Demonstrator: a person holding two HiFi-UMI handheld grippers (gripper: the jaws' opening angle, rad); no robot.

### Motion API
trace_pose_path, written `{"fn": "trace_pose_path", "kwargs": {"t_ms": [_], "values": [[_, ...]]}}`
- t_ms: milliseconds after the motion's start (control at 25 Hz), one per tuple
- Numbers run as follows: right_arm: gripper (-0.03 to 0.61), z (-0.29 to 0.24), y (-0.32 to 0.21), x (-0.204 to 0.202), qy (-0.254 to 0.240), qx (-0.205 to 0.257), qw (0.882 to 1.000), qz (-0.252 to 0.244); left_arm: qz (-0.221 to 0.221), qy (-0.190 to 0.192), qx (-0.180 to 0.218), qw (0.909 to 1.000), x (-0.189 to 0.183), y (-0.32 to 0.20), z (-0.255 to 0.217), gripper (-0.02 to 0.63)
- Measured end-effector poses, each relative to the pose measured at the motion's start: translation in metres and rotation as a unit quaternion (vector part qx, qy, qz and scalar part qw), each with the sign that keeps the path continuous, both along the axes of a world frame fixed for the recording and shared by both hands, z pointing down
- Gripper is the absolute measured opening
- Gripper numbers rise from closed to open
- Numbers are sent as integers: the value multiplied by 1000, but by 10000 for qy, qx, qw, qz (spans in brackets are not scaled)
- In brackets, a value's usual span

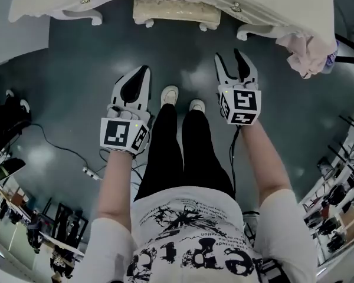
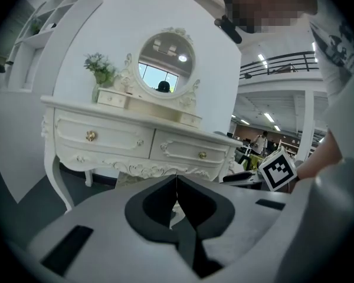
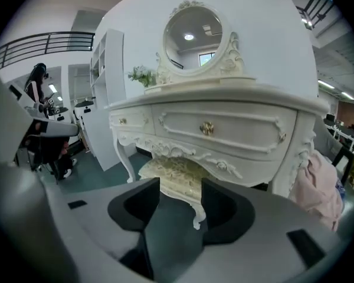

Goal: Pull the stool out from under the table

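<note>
Nothing legible; black lettering on the shirt (image 1: 192, 217) cannot be read

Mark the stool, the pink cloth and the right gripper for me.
stool (image 3: 176, 170), right gripper view, on the seat cushion.
pink cloth (image 3: 318, 184), right gripper view, on its hanging folds.
right gripper (image 1: 229, 56), head view, midway between its fingertips.

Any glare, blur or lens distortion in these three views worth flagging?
Head view: strong fisheye bending, pale glare patches on the dark glossy floor. Left gripper view: dark vignette, white carved dressing table sharp, background bright. Right gripper view: cream upholstered stool sharp and evenly lit.
</note>
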State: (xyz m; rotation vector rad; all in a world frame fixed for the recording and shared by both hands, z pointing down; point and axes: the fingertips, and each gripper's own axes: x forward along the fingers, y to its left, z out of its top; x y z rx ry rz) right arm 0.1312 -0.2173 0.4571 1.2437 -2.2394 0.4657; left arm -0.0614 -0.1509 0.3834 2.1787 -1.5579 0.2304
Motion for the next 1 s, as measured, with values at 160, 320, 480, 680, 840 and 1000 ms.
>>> {"fn": "trace_pose_path", "kwargs": {"t_ms": [160,320,480,680,840,1000], "values": [[215,87,-5,7,163,-114,9997,-103,-141,-110,-189,9997,1,6,79,17],[219,165,-18,14,239,-171,9996,-4,-68,-467,-376,9982,7,12,149,17],[230,234,-29,19,724,-183,9971,-144,-227,-301,-440,9983,8,12,198,17],[252,289,-61,17,793,-151,9966,134,-483,142,-665,9965,-5,7,248,17],[263,318,-87,10,866,-217,9957,238,-279,23,-726,9970,-9,0,278,17],[273,332,-109,3,1010,-86,9944,289,32,-198,-649,9977,-12,-9,293,17]]}}
